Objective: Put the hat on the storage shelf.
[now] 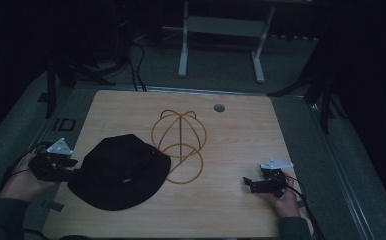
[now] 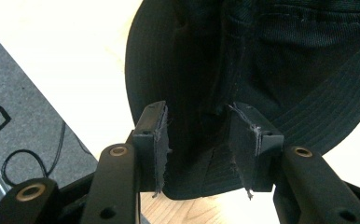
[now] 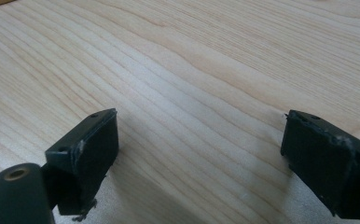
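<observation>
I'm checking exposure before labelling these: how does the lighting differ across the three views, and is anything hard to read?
High view: dim, the black hat reads as a flat dark shape, and the room behind is near black. Left gripper view: bright, the table washes out pale, yet the hat's stitching shows. Right gripper view: evenly lit, sharp wood grain, soft shadows under the open jaws.

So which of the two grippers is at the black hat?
The left gripper: its open jaws straddle the black hat's brim. The right gripper rests apart on bare table.
</observation>
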`<state>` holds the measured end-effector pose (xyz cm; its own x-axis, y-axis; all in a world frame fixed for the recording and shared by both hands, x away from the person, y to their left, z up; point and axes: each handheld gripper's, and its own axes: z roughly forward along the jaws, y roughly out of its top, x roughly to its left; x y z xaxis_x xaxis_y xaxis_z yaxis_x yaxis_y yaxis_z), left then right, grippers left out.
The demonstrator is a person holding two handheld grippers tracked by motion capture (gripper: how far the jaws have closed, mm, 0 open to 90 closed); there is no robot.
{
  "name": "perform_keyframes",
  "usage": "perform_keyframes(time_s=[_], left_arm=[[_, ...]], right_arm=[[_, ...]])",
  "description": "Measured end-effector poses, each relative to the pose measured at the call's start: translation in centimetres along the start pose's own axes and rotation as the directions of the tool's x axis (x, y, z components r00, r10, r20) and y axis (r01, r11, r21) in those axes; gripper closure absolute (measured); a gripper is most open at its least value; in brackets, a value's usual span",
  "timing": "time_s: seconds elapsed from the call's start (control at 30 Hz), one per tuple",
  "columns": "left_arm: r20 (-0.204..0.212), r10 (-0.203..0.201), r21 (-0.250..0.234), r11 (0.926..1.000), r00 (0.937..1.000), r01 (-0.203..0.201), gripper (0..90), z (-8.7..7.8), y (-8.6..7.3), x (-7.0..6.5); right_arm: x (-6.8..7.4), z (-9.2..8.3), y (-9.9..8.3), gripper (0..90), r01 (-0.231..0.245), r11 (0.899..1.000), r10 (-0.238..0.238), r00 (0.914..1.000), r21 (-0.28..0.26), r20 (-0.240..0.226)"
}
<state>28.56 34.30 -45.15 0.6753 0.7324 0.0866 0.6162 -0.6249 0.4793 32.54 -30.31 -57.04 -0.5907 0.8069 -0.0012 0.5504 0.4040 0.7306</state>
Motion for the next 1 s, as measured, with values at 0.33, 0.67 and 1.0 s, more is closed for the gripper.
perform_keyframes(time_s=[0.33, 0.67, 1.0], left_arm=[[0.038, 0.034, 0.069, 0.9969, 0.9987, -0.037, 57.8, 1.0, 1.4, -0.1], [0.050, 0.091, 0.146, 0.9845, 0.9946, -0.097, 59.0, 2.0, 2.9, -0.2], [0.071, 0.200, 0.242, 0.9471, 0.9772, -0.211, 58.6, 3.7, 4.8, -1.2]], right_arm=[[0.0, 0.0, 0.0, 11.1, 0.000, 1.000, 0.000, 1.0000, 0.000, 0.000], [0.0, 0.0, 0.0, 11.1, 0.000, 1.000, 0.000, 1.0000, 0.000, 0.000], [0.0, 0.0, 0.0, 11.0, 0.000, 1.000, 0.000, 1.0000, 0.000, 0.000]])
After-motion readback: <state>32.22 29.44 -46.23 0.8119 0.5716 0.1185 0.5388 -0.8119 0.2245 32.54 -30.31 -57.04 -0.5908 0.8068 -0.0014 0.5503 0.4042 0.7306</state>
